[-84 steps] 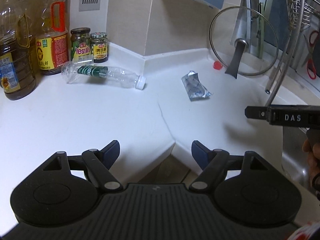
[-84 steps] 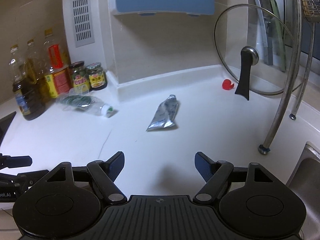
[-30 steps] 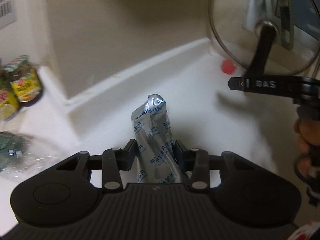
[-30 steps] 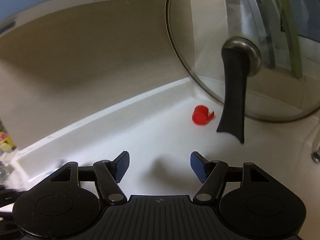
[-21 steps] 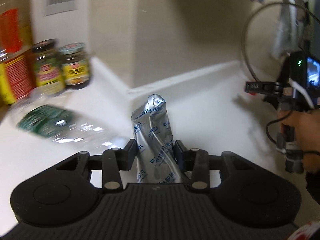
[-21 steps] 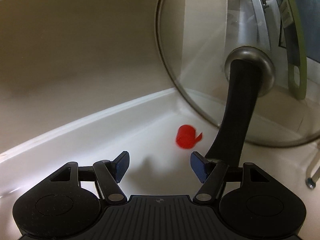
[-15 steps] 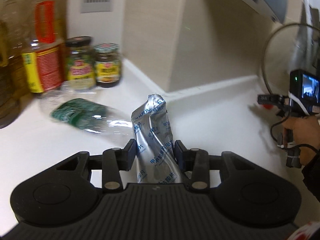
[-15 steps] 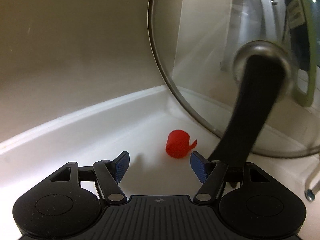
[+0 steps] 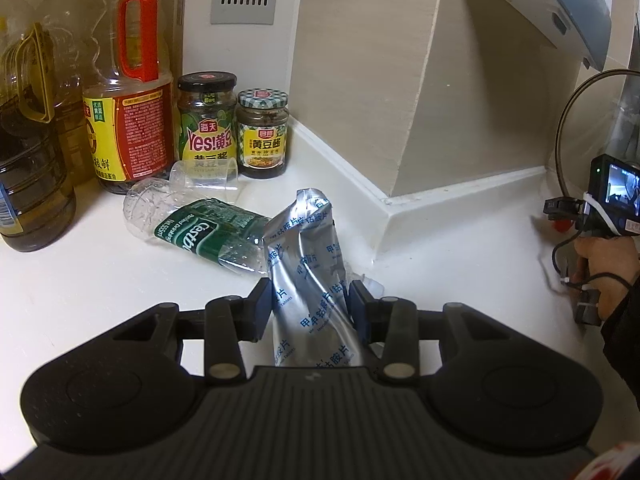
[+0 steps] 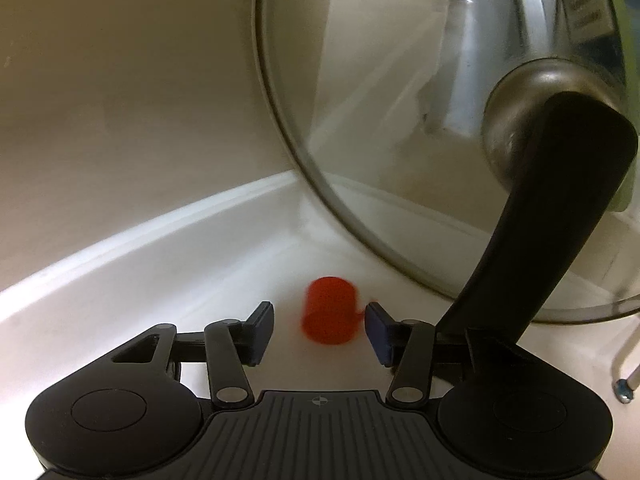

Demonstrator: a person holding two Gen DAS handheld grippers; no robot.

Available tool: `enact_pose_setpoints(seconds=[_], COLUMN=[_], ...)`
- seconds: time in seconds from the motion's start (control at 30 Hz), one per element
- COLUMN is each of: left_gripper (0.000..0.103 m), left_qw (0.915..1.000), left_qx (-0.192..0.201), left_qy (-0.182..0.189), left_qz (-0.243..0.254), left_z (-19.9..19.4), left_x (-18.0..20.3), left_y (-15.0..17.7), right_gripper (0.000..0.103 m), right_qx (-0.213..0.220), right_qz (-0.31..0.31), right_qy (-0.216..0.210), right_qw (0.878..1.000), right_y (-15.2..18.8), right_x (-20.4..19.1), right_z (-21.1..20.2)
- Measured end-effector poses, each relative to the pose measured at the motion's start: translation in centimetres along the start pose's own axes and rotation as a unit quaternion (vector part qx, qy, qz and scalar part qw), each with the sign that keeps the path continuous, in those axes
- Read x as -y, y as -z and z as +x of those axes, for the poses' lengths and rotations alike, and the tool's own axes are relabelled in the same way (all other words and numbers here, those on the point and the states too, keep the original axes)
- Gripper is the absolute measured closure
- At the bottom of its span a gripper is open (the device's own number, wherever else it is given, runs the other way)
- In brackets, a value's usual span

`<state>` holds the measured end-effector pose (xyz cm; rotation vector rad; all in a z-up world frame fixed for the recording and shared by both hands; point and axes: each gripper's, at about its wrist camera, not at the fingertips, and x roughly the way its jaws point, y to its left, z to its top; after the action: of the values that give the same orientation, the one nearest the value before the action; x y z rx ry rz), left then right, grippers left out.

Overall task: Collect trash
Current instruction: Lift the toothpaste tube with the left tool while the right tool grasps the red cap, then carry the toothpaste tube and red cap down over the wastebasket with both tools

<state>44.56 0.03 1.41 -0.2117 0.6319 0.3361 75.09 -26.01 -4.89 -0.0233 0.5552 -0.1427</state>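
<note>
1. L gripper (image 9: 311,300): pads pinch the silver foil pouch (image 9: 306,264) at its lower-mid body, held up off the white counter (image 9: 80,288). Pouch looks light, thin, crinkly and already creased; prob slick foil, so a grip across the flat body suits better than the edge.
2. R gripper (image 10: 319,328): jaws have just been closing, w/ the red cap (image 10: 329,311) between them. Pads not pressing yet; gap on the left side, right pad about at the cap's small tab. Cap sits on the counter in the corner.
3. Cap: small, stiff plastic, very light, round; likely to skid or roll if pinched off-centre. Take it across the middle of the barrel, not by the tab.
4. Just behind the pouch: clear plastic bottle (image 9: 200,228) lying on its side, green label. Empty, light, rolls; best taken mid-body.
5. Further back: sauce jars (image 9: 232,128) and oil bottles (image 9: 128,88) by the wall, not trash by the look.
6. Far right: glass lid (image 10: 420,140) leaning close to the cap; fragile, keep the R pads clear of its black handle (image 10: 552,208).
</note>
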Motion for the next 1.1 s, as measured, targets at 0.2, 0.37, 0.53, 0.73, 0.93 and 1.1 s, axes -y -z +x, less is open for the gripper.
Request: enact_pose_setpoints(seconds=[0.2, 0.37, 0.53, 0.73, 0.93, 1.1], left_gripper=[0.066, 0.066, 0.066, 0.066, 0.066, 0.066], left_qw=[1.0, 0.9999, 0.9999, 0.9999, 0.9999, 0.9999], left_qx=[-0.003, -0.005, -0.007, -0.007, -0.006, -0.004], left_qy=[-0.008, -0.012, -0.012, -0.009, -0.006, 0.0], left_qz=[0.0, 0.0, 0.0, -0.002, -0.009, -0.016], left_z=[0.2, -0.2, -0.6, -1.6, -3.5, -5.7], left_x=[-0.6, -0.8, -0.8, -1.1, -2.0, -2.8], left_y=[0.0, 0.1, 0.5, 0.9, 1.7, 2.8], right_gripper=[0.055, 0.071, 0.071, 0.071, 0.071, 0.071], right_qx=[-0.01, -0.021, -0.019, -0.023, -0.037, -0.052], right_qz=[0.011, 0.017, 0.018, 0.006, -0.029, -0.061], right_qy=[0.0, -0.011, -0.042, -0.113, -0.193, -0.259], right_qw=[1.0, 1.0, 0.999, 0.993, 0.98, 0.963], right_y=[-0.4, -0.5, 0.2, 2.4, 5.9, 8.6], right_x=[0.0, 0.6, 0.6, 0.7, 0.0, -0.8], right_z=[1.1, 1.8, -1.0, -7.6, -14.8, -20.3])
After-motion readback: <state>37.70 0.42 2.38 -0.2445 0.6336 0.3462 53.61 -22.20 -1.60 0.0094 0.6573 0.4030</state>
